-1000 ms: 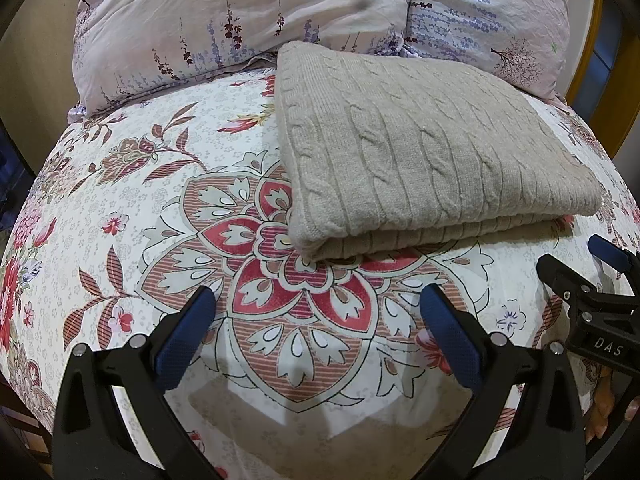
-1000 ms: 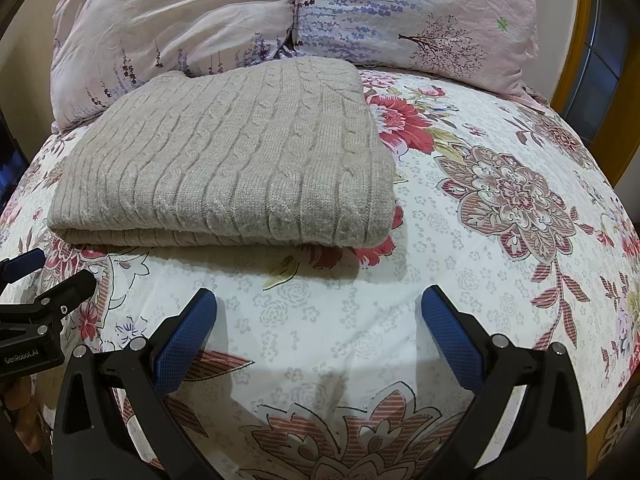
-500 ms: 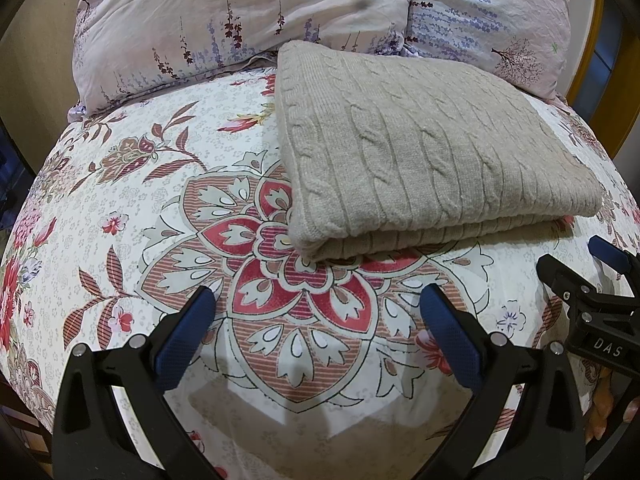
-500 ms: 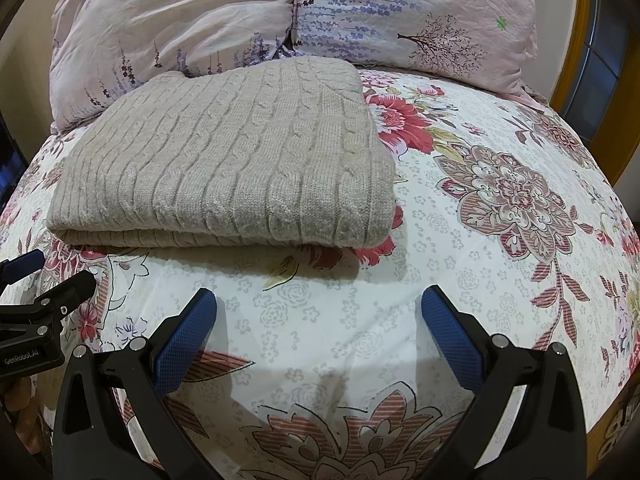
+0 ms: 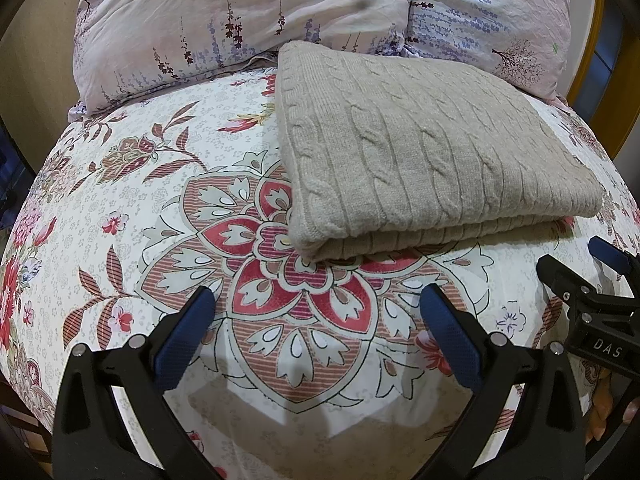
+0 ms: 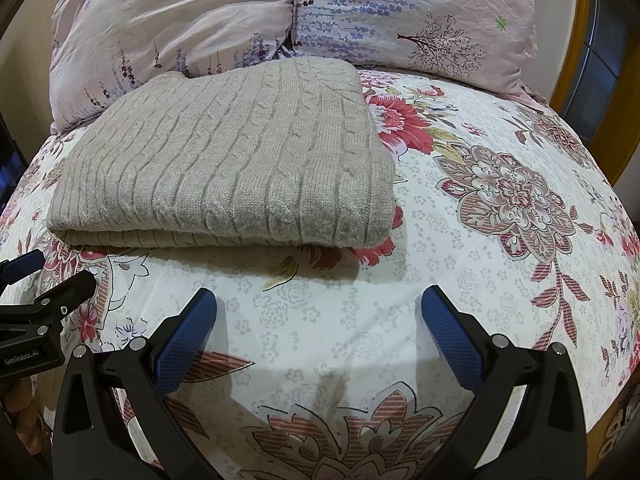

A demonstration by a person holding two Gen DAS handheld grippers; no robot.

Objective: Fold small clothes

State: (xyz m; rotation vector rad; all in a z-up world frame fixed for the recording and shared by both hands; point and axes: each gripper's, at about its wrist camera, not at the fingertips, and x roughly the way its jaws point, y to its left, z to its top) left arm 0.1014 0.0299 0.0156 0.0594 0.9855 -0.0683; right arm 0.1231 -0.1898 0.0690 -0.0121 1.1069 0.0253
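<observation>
Folded beige cable-knit sweater [image 5: 420, 152] on floral bedspread [image 5: 140, 200], far edge against two pale floral pillows [image 6: 280, 20]. Ahead of both grippers, apart from both. Left hand-held gripper [image 5: 316, 320] spread wide, nothing between blue pads [image 5: 180, 340]; sweater up and rightward. Right hand-held gripper [image 6: 318, 320] likewise spread, nothing gripped; sweater up and leftward. Yellow-framed window [image 6: 600, 60] at right.

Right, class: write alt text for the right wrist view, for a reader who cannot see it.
A folded beige cable-knit sweater lies on a floral bedsheet, in front of two pillows. The right gripper hovers open, short of the sweater, holding nothing; the left gripper shows at the left edge.
</observation>
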